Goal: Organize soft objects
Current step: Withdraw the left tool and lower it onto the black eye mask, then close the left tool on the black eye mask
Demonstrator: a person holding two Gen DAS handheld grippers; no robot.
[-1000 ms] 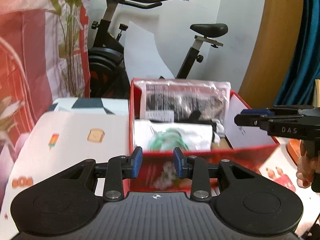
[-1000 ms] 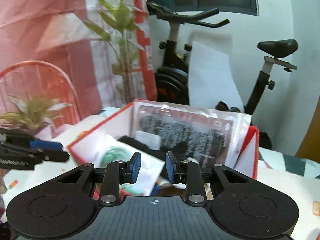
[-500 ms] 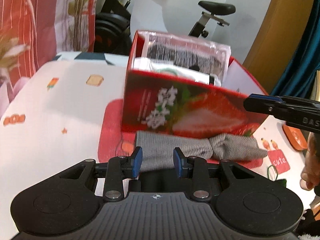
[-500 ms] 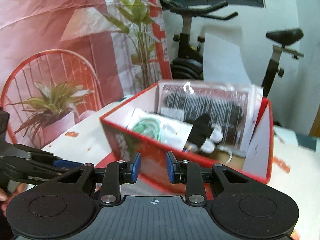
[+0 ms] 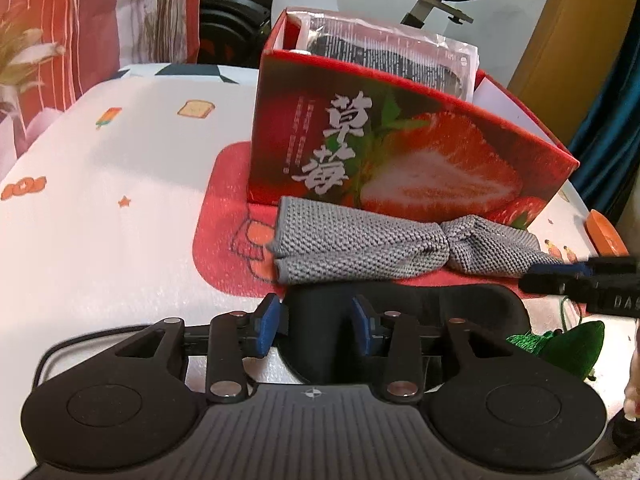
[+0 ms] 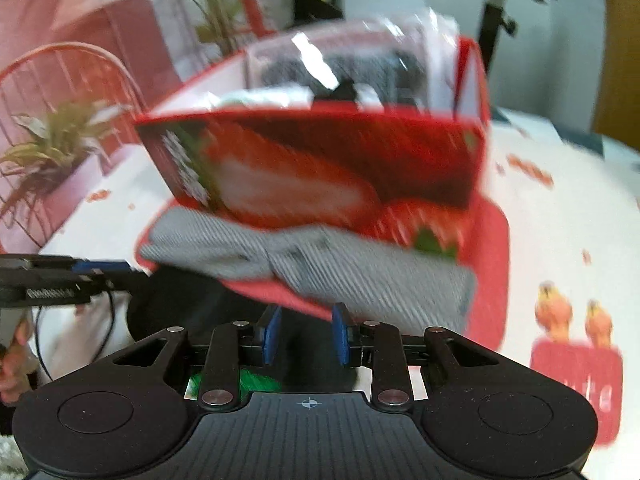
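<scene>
Grey knit headband (image 5: 384, 246) lies along the strawberry box (image 5: 400, 152) at the table's middle. My left gripper (image 5: 316, 322), jaws just widening, straddles the black sleep mask (image 5: 400, 304) unpinched; my right gripper (image 6: 306, 334) stands narrowly parted, empty. Closing early could snag both fabrics. Only the left view is sharp.

The left gripper (image 5: 316, 326) points forward and downward, its blue-padded fingers (image 5: 267, 328) set apart with nothing pressed between them; its jaws have just been opening. The right gripper (image 6: 306, 334) also tilts downward, its blue pads (image 6: 270, 334) parted by a narrower gap, nothing clamped. In the left wrist view the right gripper's tips reach in from the right edge, with fingers of the person's right hand (image 5: 633, 380) below them. In the right wrist view, the person's left hand (image 6: 16, 356) shows at the left edge.
</scene>
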